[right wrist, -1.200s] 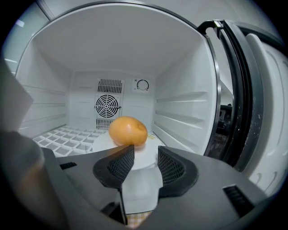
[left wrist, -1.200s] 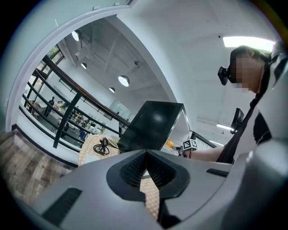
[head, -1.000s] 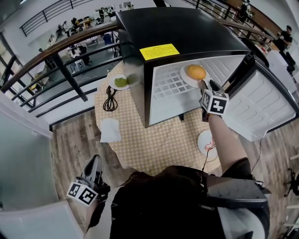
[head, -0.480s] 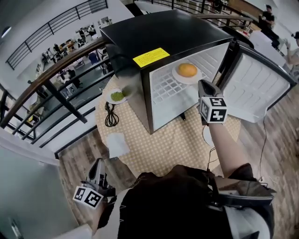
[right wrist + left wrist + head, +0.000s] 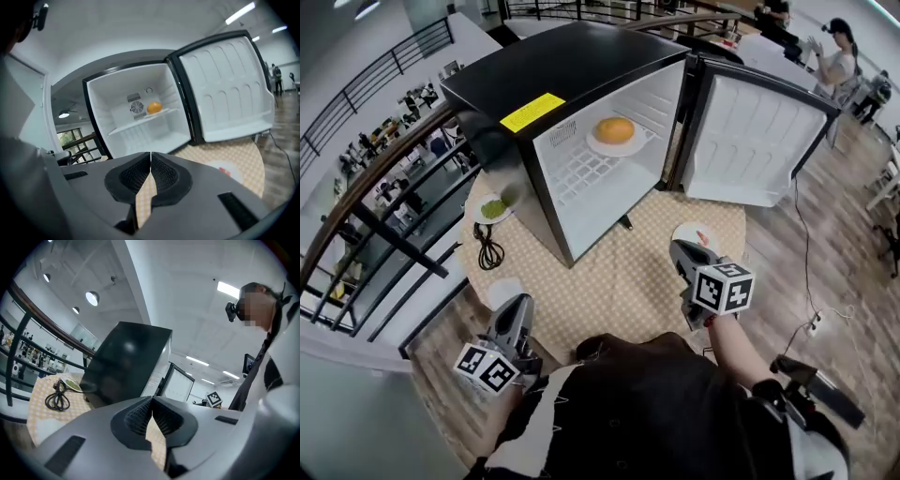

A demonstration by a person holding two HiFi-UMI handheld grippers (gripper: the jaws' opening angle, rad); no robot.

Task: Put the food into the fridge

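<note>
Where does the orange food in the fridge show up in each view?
Head view: orange food, upper centre, on the fridge shelf.
Left gripper view: not in it.
Right gripper view: orange food, centre, on that shelf.
Shared landmark: the open fridge door.

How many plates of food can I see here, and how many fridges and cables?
Plates of food: 3 (orange-food plate, green-food plate, red-food plate)
Mini fridge: 1
Black cable: 1
Total: 5

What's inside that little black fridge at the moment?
An orange round food on a white plate, on the wire shelf. Below looks bare, though the fridge near wall hides some.
</note>
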